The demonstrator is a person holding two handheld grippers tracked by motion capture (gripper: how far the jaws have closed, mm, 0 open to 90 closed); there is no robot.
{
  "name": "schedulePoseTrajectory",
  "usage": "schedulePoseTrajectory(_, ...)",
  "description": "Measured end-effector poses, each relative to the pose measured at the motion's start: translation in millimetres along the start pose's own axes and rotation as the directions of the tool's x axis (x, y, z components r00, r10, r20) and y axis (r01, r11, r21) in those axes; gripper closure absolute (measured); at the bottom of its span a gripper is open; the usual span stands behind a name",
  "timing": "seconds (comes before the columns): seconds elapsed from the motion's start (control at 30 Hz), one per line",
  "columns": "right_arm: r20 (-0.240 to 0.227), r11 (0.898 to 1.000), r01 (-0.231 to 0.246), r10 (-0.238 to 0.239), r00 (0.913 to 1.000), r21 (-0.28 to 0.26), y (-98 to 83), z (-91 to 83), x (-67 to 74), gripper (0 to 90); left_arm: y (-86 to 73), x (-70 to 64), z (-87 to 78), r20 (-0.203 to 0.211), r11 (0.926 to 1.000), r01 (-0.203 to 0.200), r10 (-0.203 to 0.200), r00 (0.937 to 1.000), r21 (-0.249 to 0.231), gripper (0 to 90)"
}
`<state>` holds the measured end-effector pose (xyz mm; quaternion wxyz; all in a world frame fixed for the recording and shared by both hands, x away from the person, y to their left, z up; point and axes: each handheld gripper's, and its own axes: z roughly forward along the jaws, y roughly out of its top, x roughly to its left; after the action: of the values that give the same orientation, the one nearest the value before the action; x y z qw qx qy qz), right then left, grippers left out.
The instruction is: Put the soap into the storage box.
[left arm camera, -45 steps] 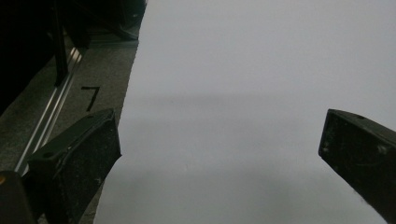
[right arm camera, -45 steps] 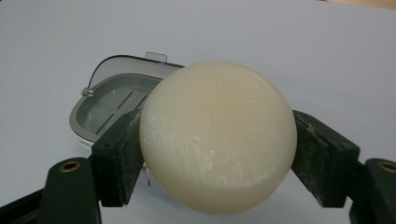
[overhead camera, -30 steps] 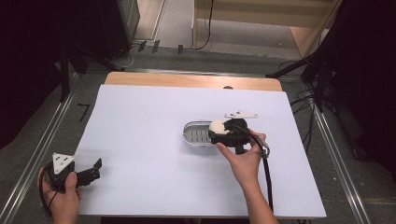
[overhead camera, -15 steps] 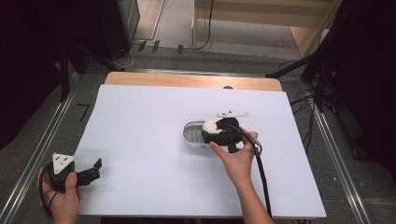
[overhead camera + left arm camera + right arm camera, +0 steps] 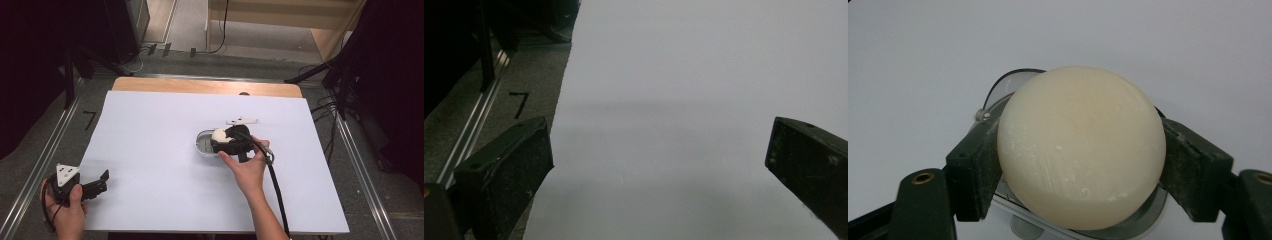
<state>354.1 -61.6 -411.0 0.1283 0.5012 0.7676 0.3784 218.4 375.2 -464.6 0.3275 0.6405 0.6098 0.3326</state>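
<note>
- You are holding a smooth, cream-white rounded lump, most likely a bar of soap (image 5: pixel 1081 147), in your right gripper (image 5: pixel 226 141); its two black pads are pressing on the lump's left and right flanks at about the widest part.
- The lump is sitting right of the bench's middle, directly over a shallow oval grey dish with a clear rim (image 5: pixel 203 141). From the right gripper view you cannot tell whether its underside is touching the dish or just clearing it.
- Its surface is looking glossy and waxy, with faint scuffs and specks, so judge it slippery: the curved sides are giving the flat pads little to bite on, and it could be squirting out forward or upward if you are squeezing harder.
- It is looking solid and fairly stiff, light enough for one gripper, yet soft enough to dent under the pads.
- Keeping the hold across the widest girth, as now, is looking like the safest place; a grip nearer the top would be sliding off the dome.
- The dish is looking thin and light, so it may be shifting if the lump is pushing against it.
- A small flat white plastic piece (image 5: pixel 242 121) is lying just beyond the dish, apart from it.
- Your left gripper (image 5: pixel 100 182) is resting released at the near left corner of the white-covered bench (image 5: pixel 150 130), jaws wide apart and nothing between them.
</note>
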Motion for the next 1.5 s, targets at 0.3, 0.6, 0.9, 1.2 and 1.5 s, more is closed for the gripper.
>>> schedulePoseTrajectory(0.3,0.012,1.000,0.000,0.000,0.9999,0.027,0.4,10.9,3.8,25.7,0.1,0.1,0.1,0.001,1.0000,0.000,0.000,1.0000,0.002,0.0)
schedulePoseTrajectory(0.6,0.029,0.999,0.000,-0.001,0.9996,0.050,-1.6,20.0,3.8,25.7,0.2,0.4,0.5,0.003,1.0000,0.001,-0.001,1.0000,0.005,0.0)
schedulePoseTrajectory(0.9,0.045,0.997,-0.018,0.015,0.9989,0.070,-2.4,25.4,2.4,25.6,0.6,0.6,0.9,0.004,0.9999,0.002,-0.002,1.0000,0.012,0.0)
schedulePoseTrajectory(1.2,0.052,0.996,-0.020,0.016,0.9985,0.082,-2.5,27.7,1.9,25.6,0.4,0.7,0.9,0.004,1.0000,0.003,-0.003,1.0000,0.009,0.0)
schedulePoseTrajectory(1.5,0.052,0.996,-0.031,0.027,0.9983,0.084,-3.1,28.8,2.5,25.2,0.4,0.8,0.9,0.004,1.0000,0.002,-0.003,1.0000,0.009,0.0)
